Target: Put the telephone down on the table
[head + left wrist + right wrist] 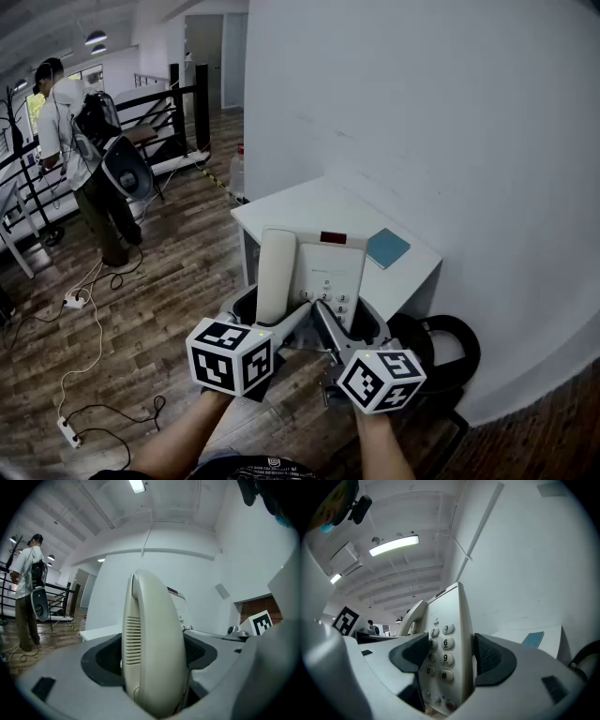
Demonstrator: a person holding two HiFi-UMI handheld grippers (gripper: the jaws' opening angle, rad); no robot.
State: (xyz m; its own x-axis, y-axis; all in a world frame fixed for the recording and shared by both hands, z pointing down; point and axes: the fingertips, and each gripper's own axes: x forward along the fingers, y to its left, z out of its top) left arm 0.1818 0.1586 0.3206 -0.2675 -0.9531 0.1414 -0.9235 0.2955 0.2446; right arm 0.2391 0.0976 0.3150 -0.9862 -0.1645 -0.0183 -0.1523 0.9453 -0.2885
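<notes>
A cream desk telephone (323, 267) is held up between both grippers, just over the near edge of the white table (281, 208). Its handset (277, 272) lies in the cradle on the left side. My left gripper (267, 307) is shut on the handset end of the phone; in the left gripper view the handset (154, 644) fills the gap between the dark pads (104, 660). My right gripper (349, 323) is shut on the keypad side, with the phone's body (447, 644) and number keys wedged between its pads (491, 658).
A blue notebook (387, 247) lies on the table's right part, close to the white wall. A black ring-shaped object (445, 352) sits on the floor at the right. A person (80, 159) stands far left among railings, with cables and a power strip (67, 429) on the wood floor.
</notes>
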